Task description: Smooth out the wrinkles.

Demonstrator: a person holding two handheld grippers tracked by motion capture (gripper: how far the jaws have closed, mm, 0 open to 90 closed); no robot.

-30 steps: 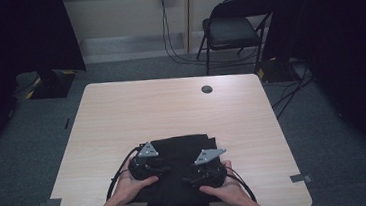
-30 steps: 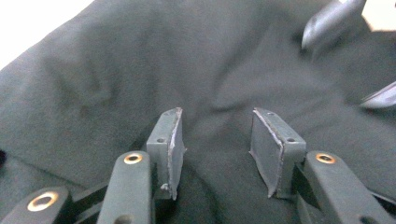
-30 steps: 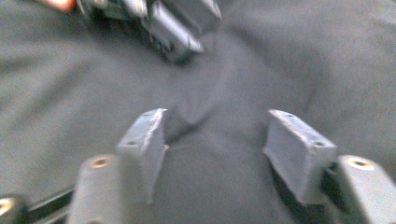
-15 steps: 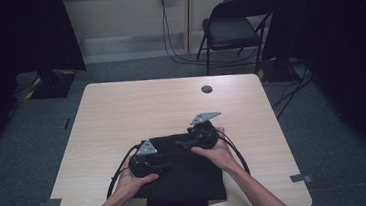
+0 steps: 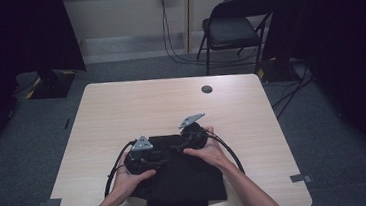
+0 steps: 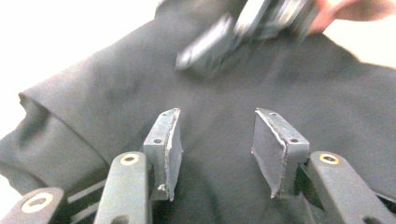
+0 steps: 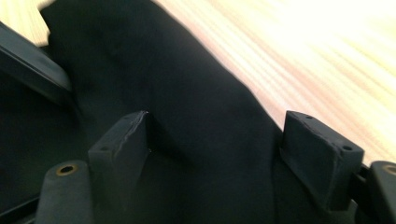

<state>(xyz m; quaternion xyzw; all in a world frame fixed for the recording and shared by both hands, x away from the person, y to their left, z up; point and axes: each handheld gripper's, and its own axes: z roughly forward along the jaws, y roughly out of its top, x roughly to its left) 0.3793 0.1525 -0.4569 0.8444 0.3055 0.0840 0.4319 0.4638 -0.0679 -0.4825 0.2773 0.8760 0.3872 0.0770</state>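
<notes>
A folded black cloth [image 5: 188, 180] lies at the near middle of the wooden table [image 5: 146, 111]. My left gripper [image 5: 161, 157] hovers over the cloth's left part and points right. Its jaws [image 6: 215, 140] stand open with only cloth [image 6: 280, 84] below them, and the other gripper [image 6: 233, 37] shows blurred beyond them. My right gripper [image 5: 177, 144] is at the cloth's far edge and points left. Its jaws [image 7: 224, 144] have just been opening and stand wide. The cloth's edge [image 7: 187, 93] lies in the gap, with neither pad pressing on it.
A round cable hole [image 5: 206, 89] sits in the far middle of the table. Tape marks [image 5: 300, 178] lie at the near corners. A folding chair [image 5: 237, 28] and floor cables stand beyond the far edge. Bare wood [image 7: 327, 56] runs past the cloth.
My right gripper has moved from the cloth's near right part away from the person to its far edge. The left gripper has stayed about where it was.
</notes>
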